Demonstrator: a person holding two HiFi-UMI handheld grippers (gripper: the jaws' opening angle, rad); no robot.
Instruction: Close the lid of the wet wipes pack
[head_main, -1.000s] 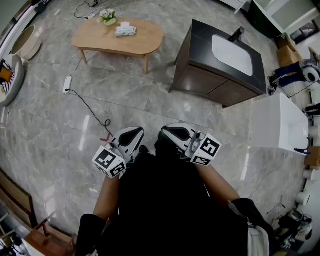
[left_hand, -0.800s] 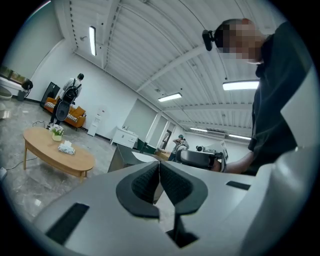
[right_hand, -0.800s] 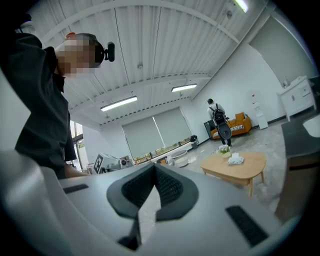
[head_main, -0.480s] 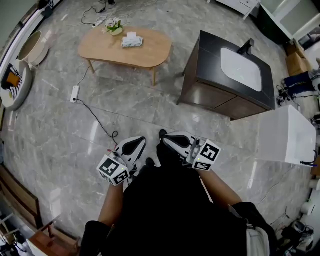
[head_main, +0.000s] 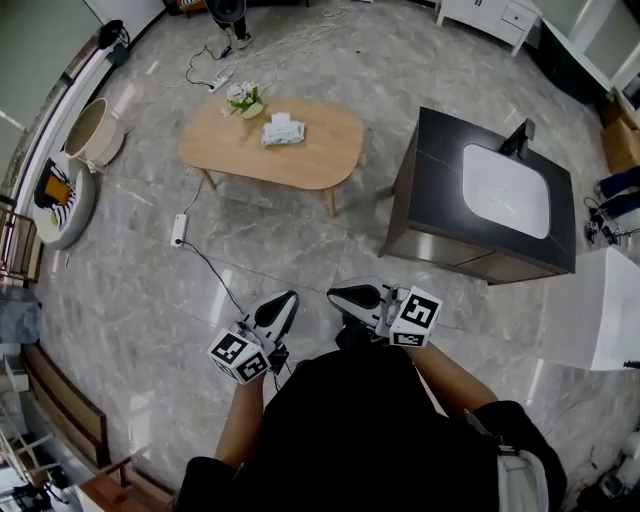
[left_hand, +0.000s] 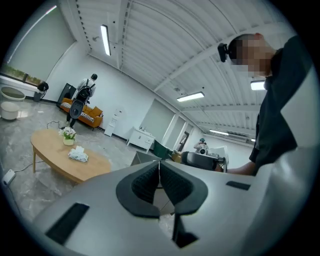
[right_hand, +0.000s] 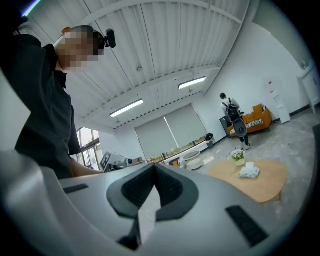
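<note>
Hidden / unclear: the wet wipes pack (head_main: 283, 132) is too small in all three views for us to tell whether its lid is up or down. Our own dark-clad torso covers the floor (head_main: 300, 240) along the bottom of the head view. The sink cabinet (head_main: 490, 200) is cut off in the left gripper view by the claw body.

Counts: two claws, one pack, one flower pot (head_main: 245, 100), one counter (head_main: 320, 160), one sink cabinet, one power strip (head_main: 179, 229).

Left claw (head_main: 288, 297): clenched, pads meeting, nothing between them. Right claw (head_main: 335, 293): clenched as well, pads together at the tip, empty. Both are held close to the body, side by side, well apart from the counter.

The pack lies on the oval wooden counter, near its middle, just beside the flower pot but not touching it.

Room: grey marble floor, glossy, with a cable running from the power strip. The dark sink cabinet stands to the right of the counter. White ribbed ceiling with strip lights; a second person stands far off by an orange sofa (left_hand: 86, 111).
</note>
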